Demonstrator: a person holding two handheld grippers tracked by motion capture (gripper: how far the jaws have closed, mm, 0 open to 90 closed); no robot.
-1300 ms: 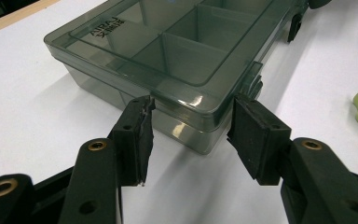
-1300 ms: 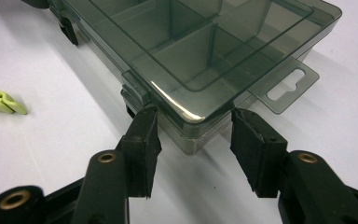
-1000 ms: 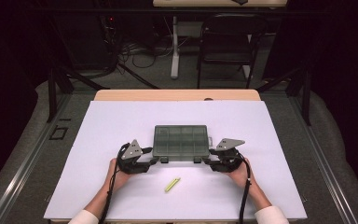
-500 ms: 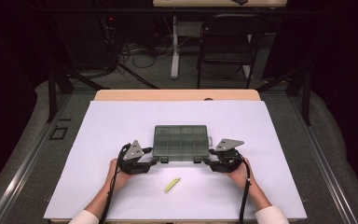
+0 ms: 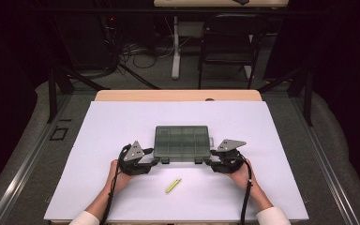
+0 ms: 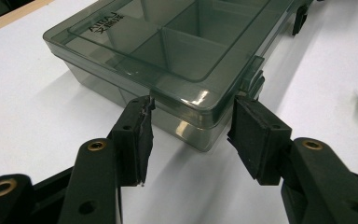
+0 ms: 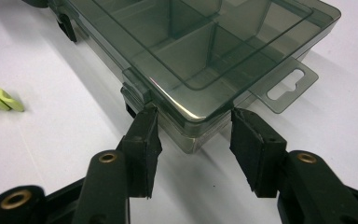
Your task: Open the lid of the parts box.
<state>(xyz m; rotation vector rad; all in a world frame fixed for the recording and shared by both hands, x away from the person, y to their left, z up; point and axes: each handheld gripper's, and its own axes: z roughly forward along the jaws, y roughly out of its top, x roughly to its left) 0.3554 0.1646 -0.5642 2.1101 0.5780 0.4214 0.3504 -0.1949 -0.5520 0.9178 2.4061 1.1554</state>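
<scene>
A lab or recording room was suggested. The tabletop [image 5: 122, 122] was covered by a white sheet and stood on grey carpet, framed by metal rails [image 5: 23, 164]. Behind it, loose cables [image 5: 136, 51], a desk leg [image 5: 175, 47] and a black folding chair [image 5: 227, 47] were seen against dark surroundings.

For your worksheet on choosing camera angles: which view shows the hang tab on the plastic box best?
The right gripper view: the clear hang tab with its slot sticks out from the box's corner, close and sharp. In the high view the box is too small to make the tab out; the left gripper view shows the box's opposite corner.
</scene>
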